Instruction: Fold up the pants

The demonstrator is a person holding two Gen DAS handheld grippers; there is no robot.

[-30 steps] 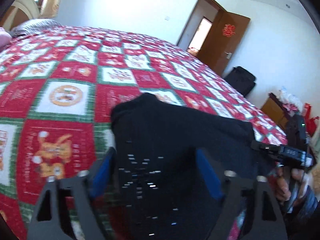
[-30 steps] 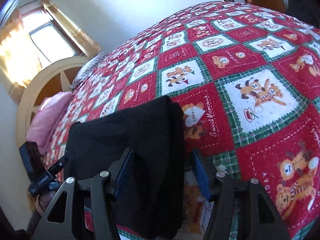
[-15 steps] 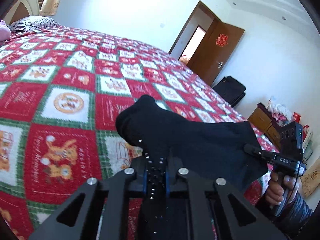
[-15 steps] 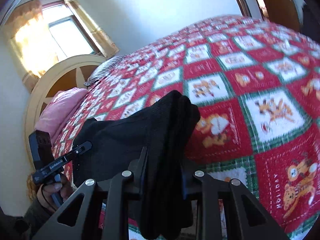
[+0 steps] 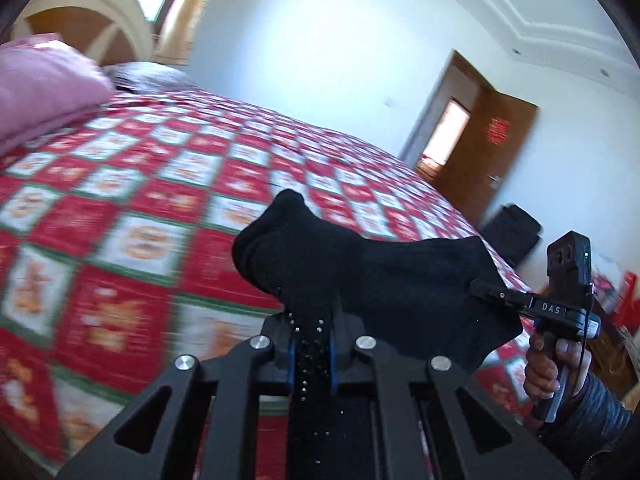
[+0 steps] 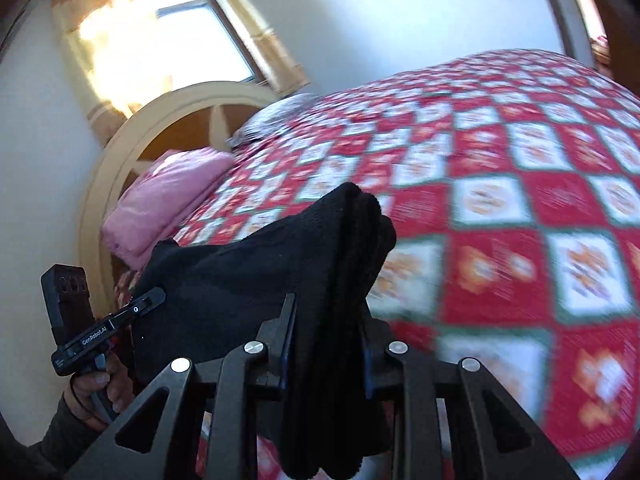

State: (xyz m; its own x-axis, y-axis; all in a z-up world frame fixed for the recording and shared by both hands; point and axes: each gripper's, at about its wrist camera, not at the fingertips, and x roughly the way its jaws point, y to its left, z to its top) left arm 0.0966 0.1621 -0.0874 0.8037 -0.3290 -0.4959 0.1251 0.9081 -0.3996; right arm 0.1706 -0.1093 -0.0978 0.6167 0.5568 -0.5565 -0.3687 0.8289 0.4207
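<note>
Pants [image 5: 384, 280], black and bunched, are hanging in the air between two handheld grippers above a red, white and green patchwork bedspread [image 5: 120, 208] that is spreading out ahead of and below both tools. Beyond it, a pink pillow [image 6: 168, 200] is lying against a cream arched headboard [image 6: 132, 148] ahead and to the left of the right gripper, while a brown door [image 5: 492, 164] is standing open ahead and to the right of the left gripper.

Clamping down on a thick fold of the cloth, the left gripper [image 5: 312, 344] is pinching with its blue-padded fingers [image 5: 291, 354] nearly together around the fabric. The right gripper [image 6: 326, 344] is doing the same on the opposite end, its fingers squeezing a bulky wad that is drooping below them. Each tool is showing up in the other's view, off to the side with the garment stretching across to it.

Judging by the lift, the carrying stage of a fold is under way, the cloth appearing clear of the bed. The next move is likely calling for both ends travelling level and together, then lowering onto the bedspread so the layers are landing flat before either grip is letting go. Both views are blurring, so finer creases cannot be made out.
</note>
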